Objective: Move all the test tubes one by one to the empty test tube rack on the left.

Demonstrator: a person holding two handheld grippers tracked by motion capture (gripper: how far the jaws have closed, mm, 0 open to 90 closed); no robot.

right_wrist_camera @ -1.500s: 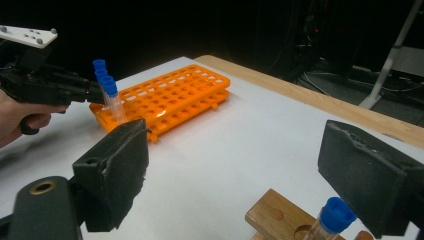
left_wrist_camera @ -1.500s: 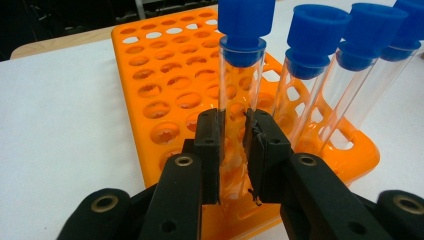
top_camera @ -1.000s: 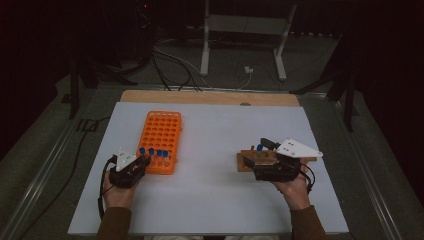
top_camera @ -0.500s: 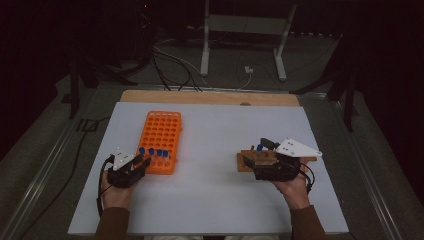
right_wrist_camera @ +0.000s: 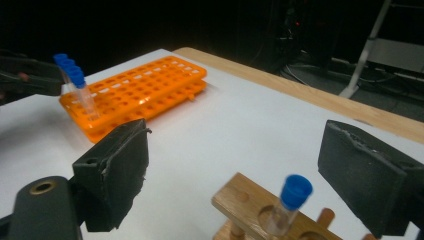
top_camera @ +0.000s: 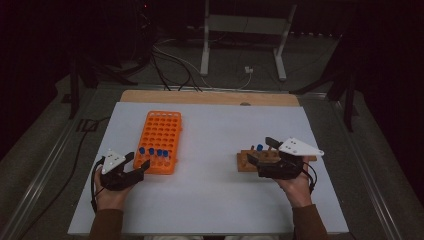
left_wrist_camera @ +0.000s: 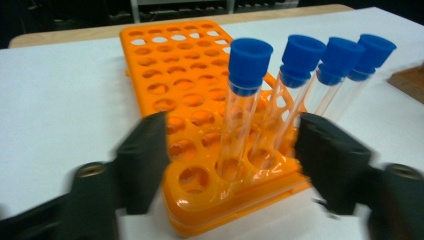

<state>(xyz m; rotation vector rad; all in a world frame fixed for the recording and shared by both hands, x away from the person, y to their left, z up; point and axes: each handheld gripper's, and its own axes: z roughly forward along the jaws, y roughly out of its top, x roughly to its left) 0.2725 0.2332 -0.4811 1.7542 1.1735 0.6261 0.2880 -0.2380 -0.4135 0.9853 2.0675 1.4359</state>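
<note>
left gripper point(left_wrist_camera: 227, 165) jaws just opening, wide, around blue-capped tube point(left_wrist_camera: 243, 100) in orange rack point(left_wrist_camera: 175, 65), untouched.

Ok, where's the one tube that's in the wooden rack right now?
The blue-capped tube stands in the wooden rack on the table's right side, just ahead of the open right gripper.

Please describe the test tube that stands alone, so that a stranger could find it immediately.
On the white table, look at the small wooden rack near the right gripper, opposite the orange rack. One blue-capped tube stands in it. Unlike the four tubes in the orange rack, it has no neighbours.
</note>
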